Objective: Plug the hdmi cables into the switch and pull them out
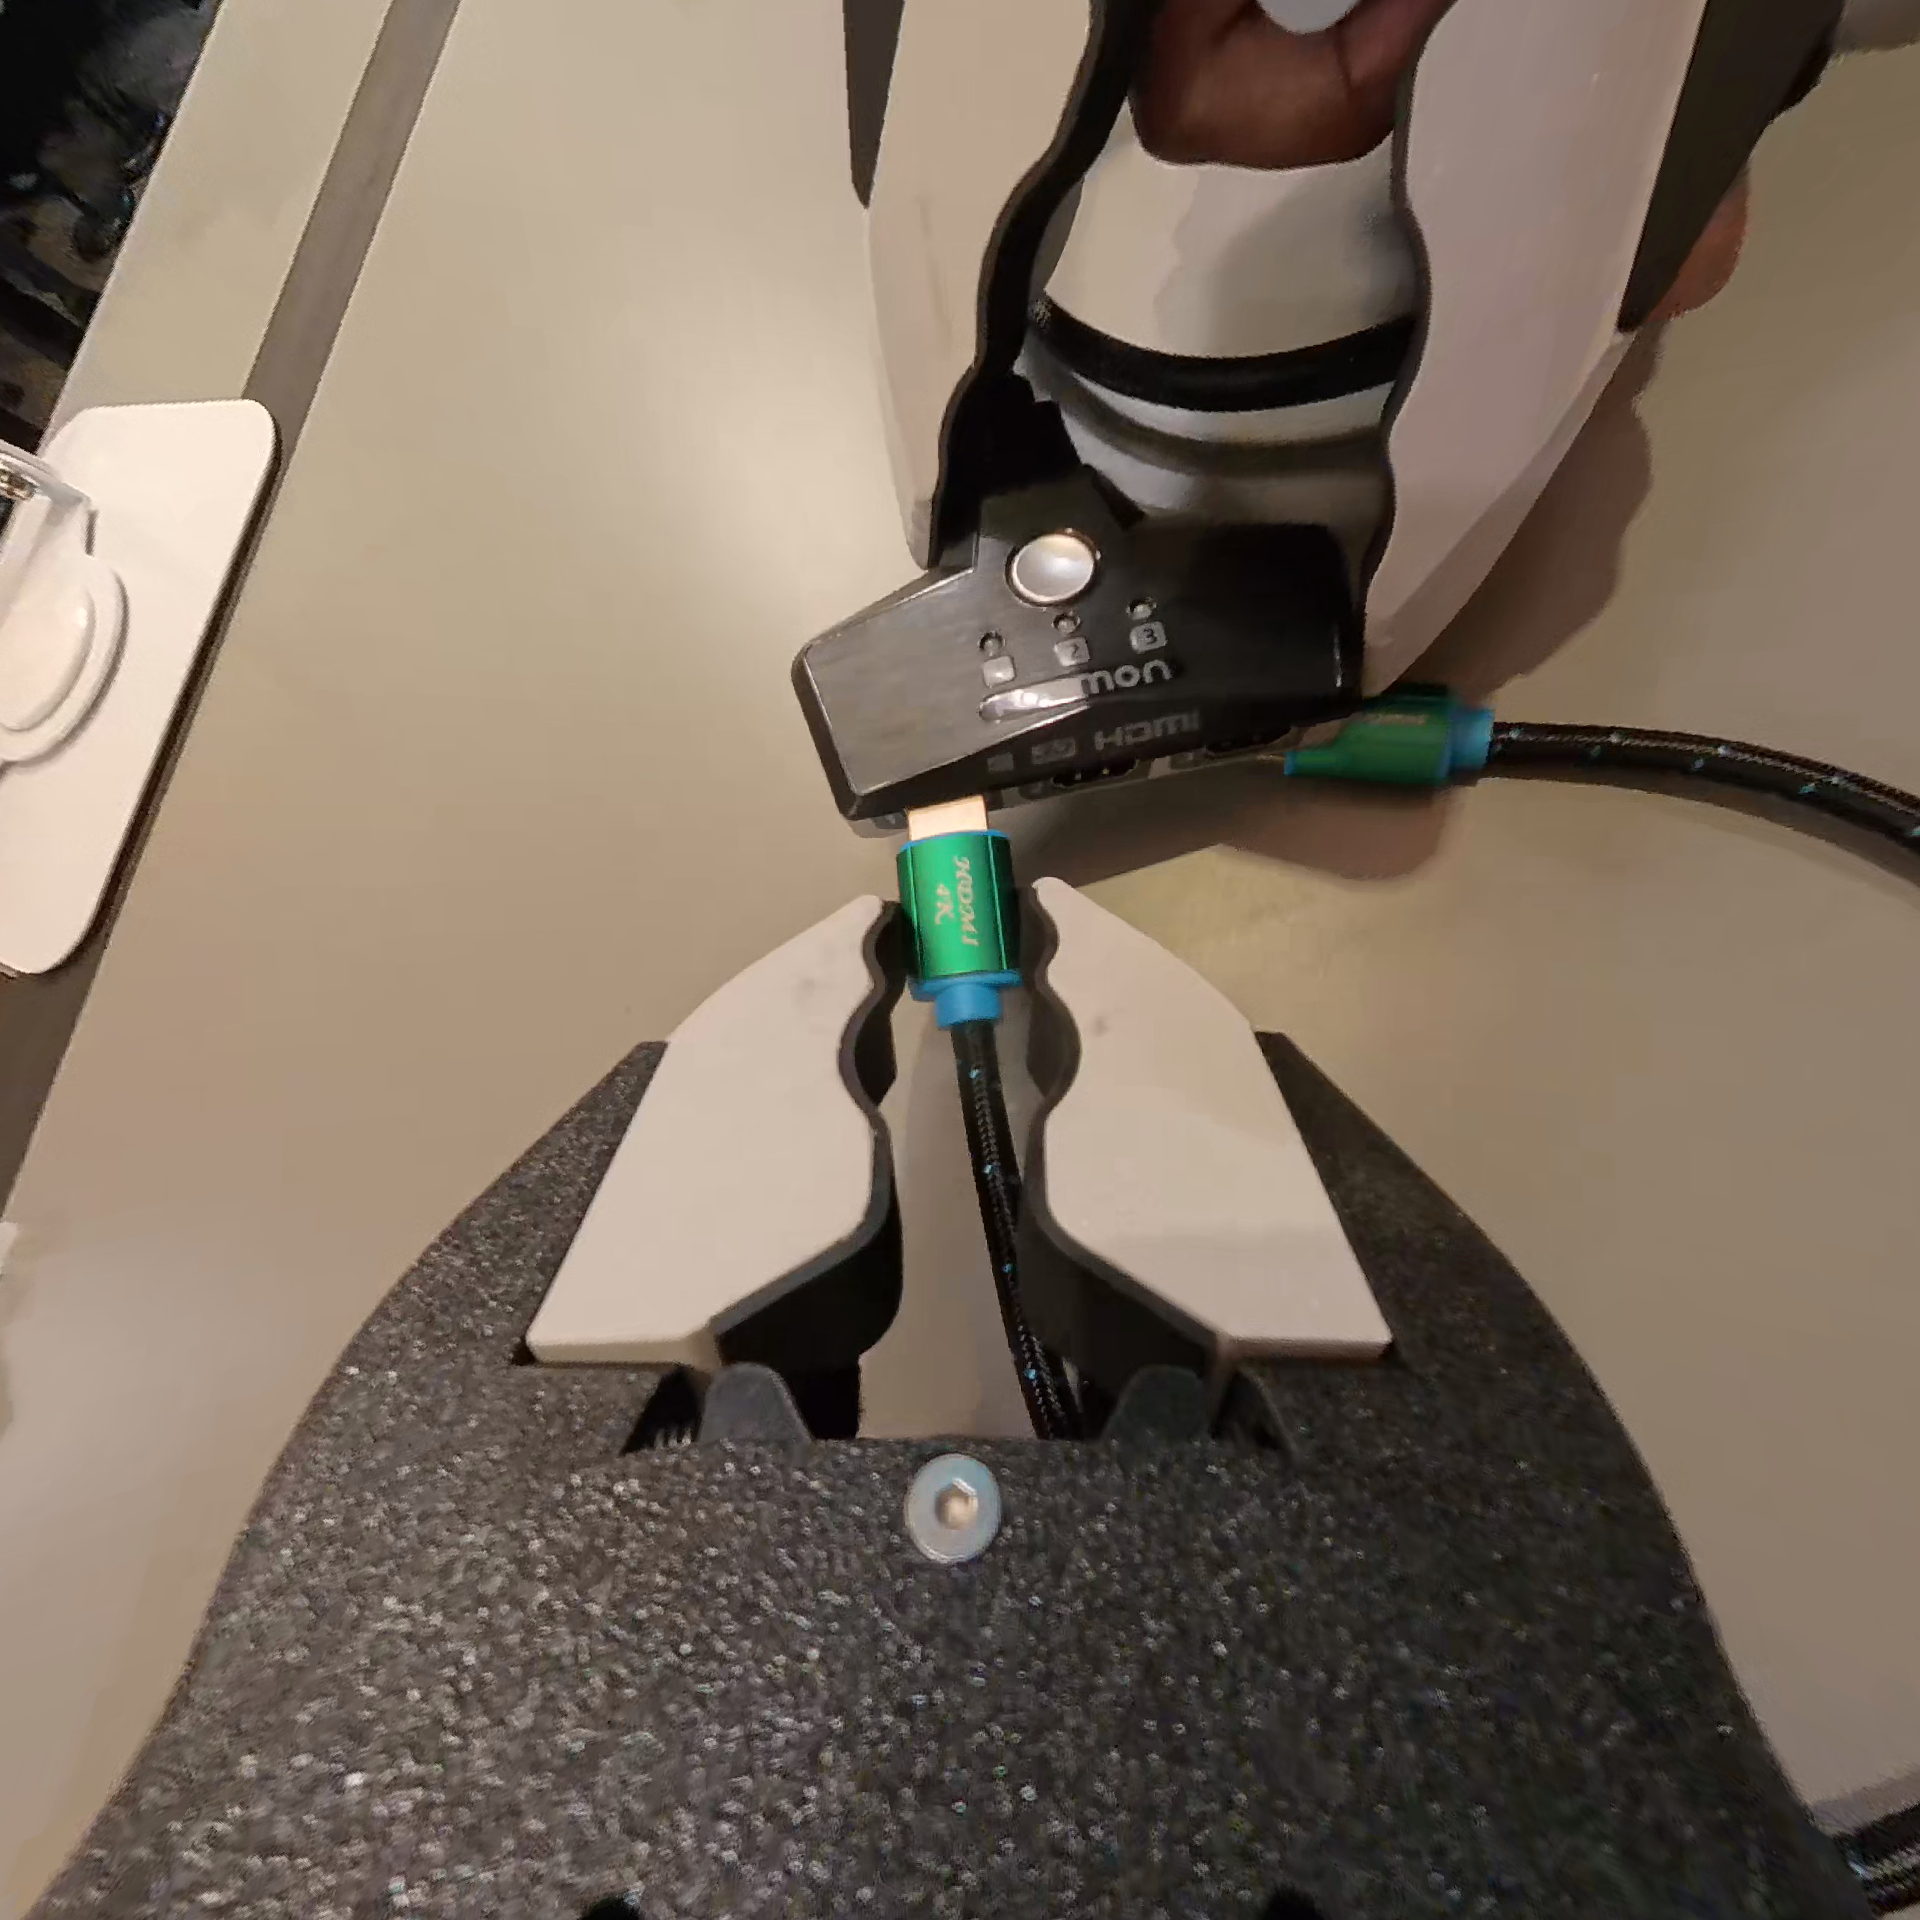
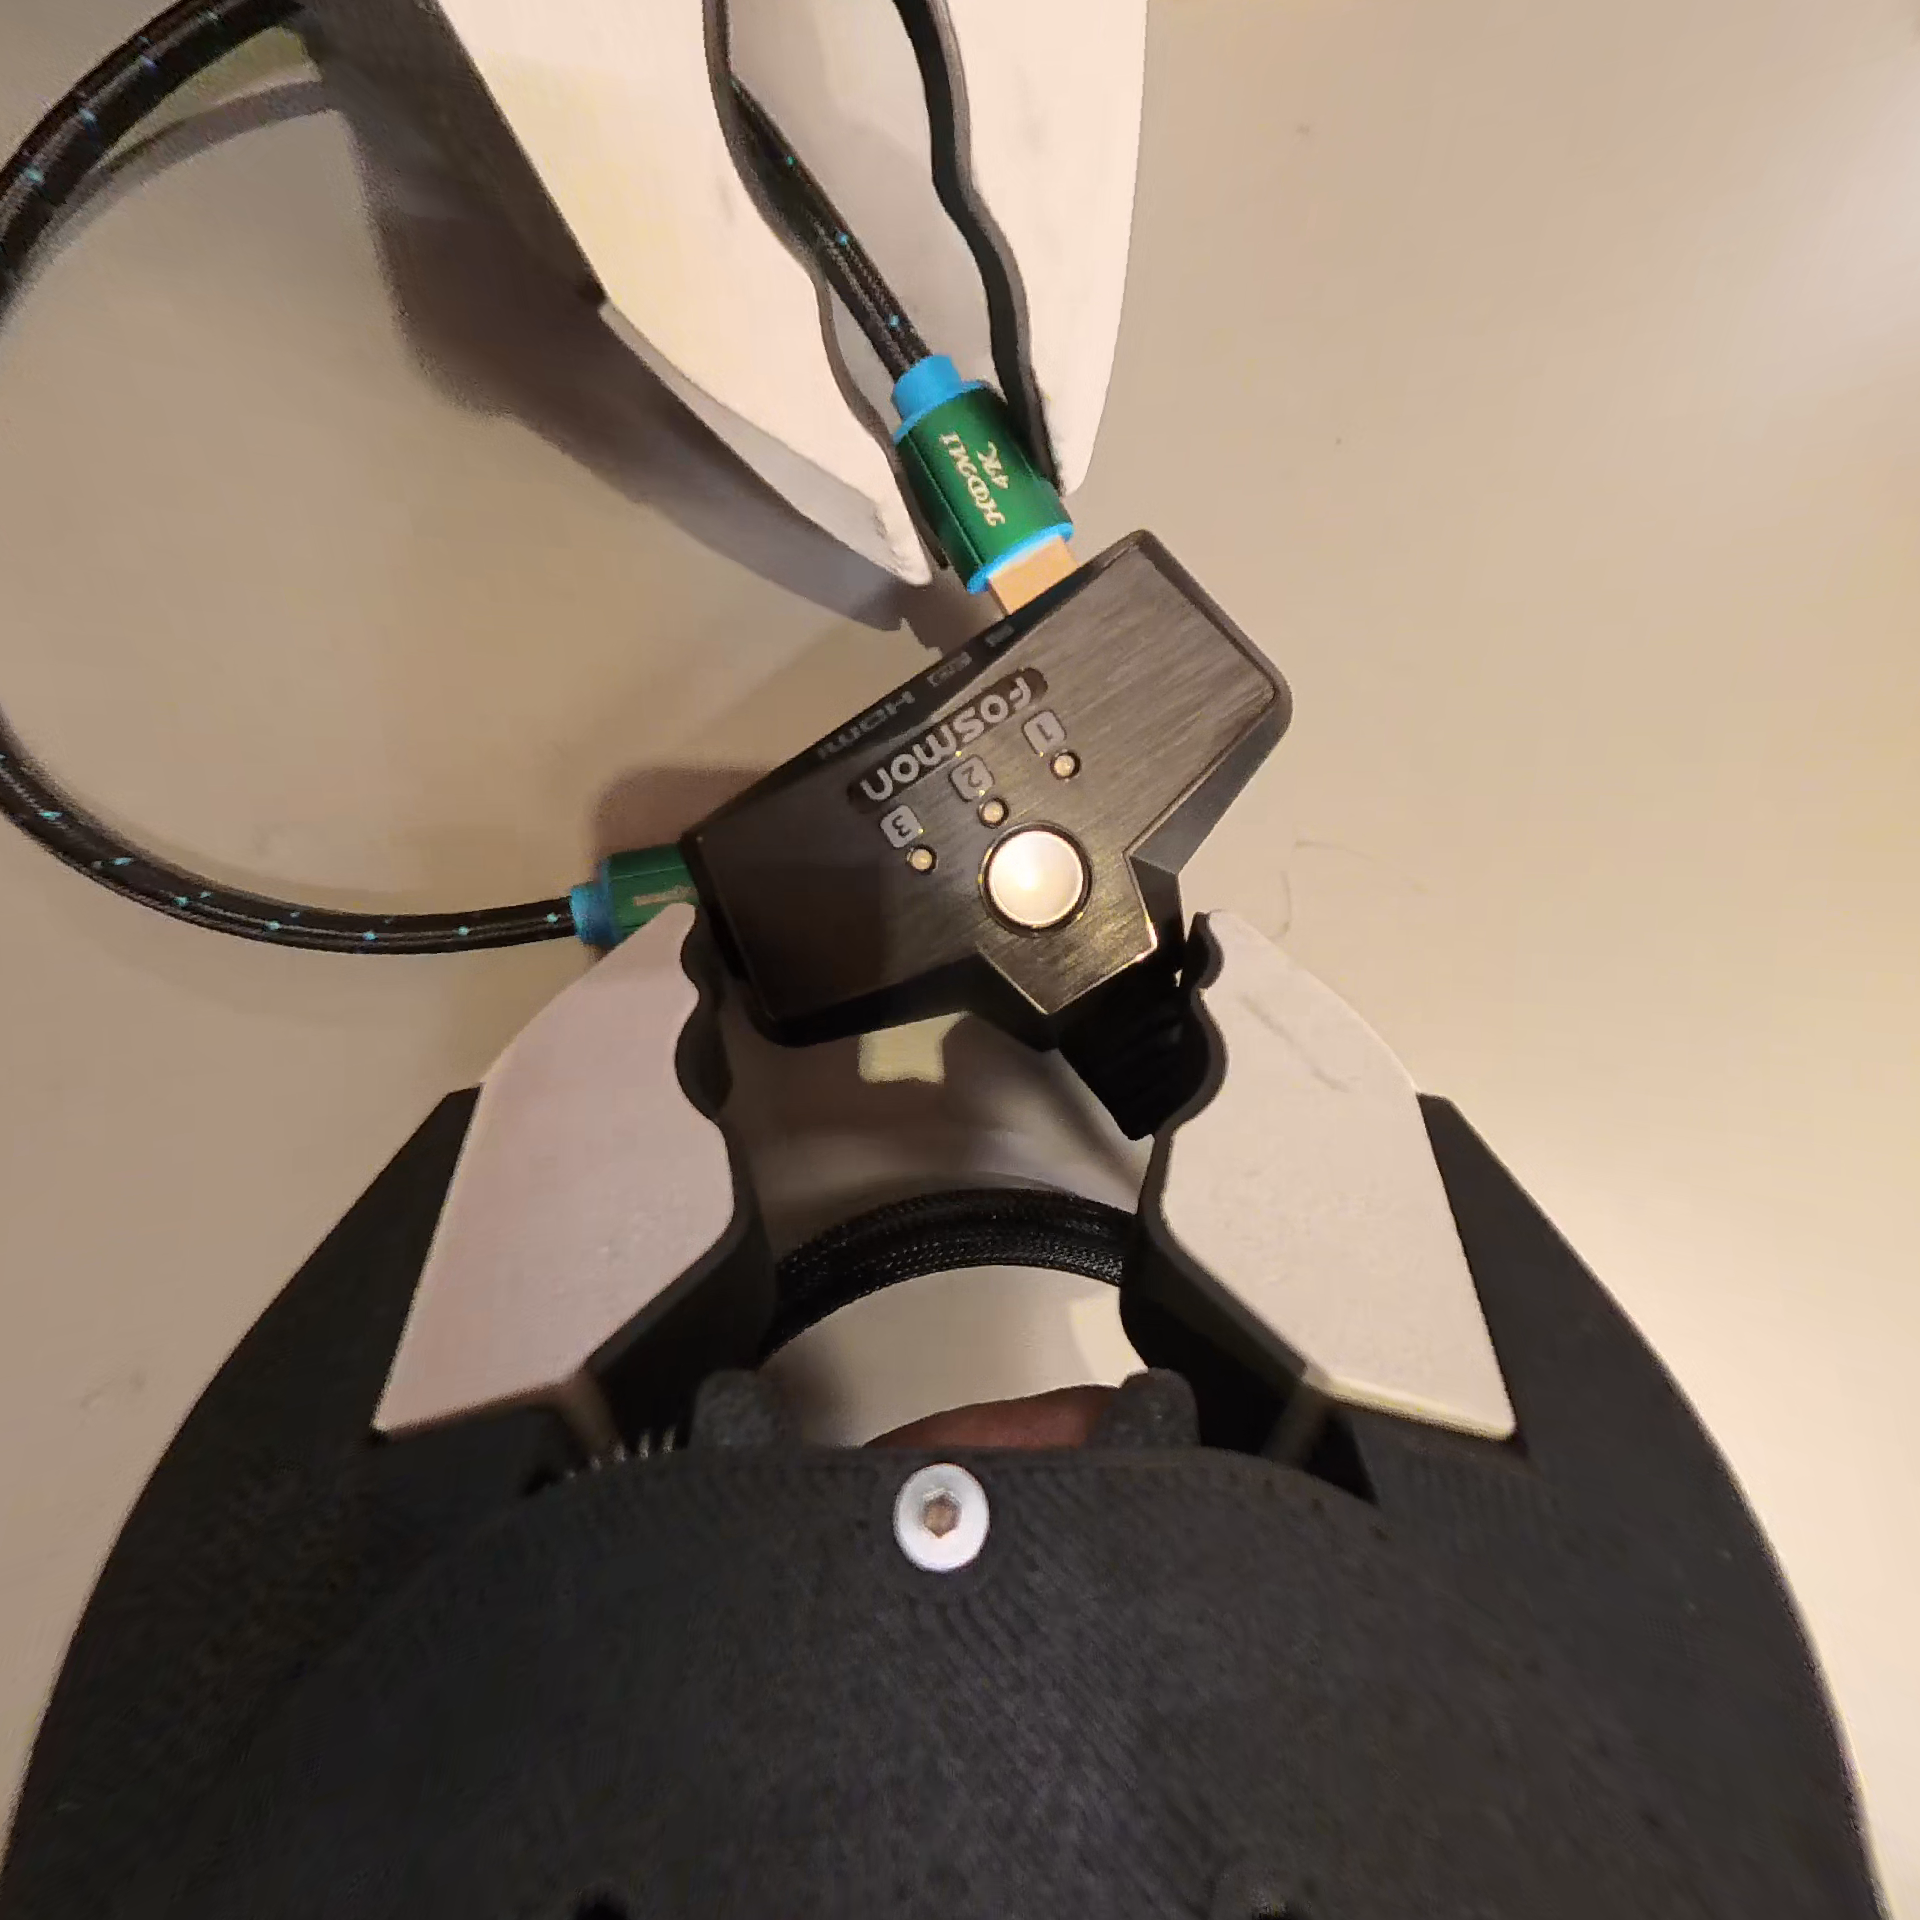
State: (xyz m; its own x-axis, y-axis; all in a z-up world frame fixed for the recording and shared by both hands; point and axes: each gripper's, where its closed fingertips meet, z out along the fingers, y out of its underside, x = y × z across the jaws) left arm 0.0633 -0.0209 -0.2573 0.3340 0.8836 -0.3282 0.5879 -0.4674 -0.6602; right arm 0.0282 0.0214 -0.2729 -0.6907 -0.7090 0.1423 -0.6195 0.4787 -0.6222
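A black HDMI switch [image 1: 1070, 675] with a round silver button is held just above the beige table. My right gripper [image 2: 951, 935] is shut on its narrow rear end; it also shows in the left wrist view [image 1: 1153, 561]. My left gripper [image 1: 961, 899] is shut on a green HDMI plug [image 1: 951, 904]. The plug's gold tip touches the end port of the switch, and most of the tip still shows. In the right wrist view this plug [image 2: 961, 488] meets the switch [image 2: 1039, 748] from above. A second green plug [image 1: 1392, 743] sits in the port at the other end.
The second plug's black braided cable [image 2: 312, 914] curves across the table [image 1: 571, 520] in a wide loop. A white flat pad with a clear object [image 1: 135, 675] lies at the far left beyond a darker strip. A person's hand [image 1: 1278, 83] holds the right gripper. The gap from one gripper's tips to the other's is roughly 7 cm.
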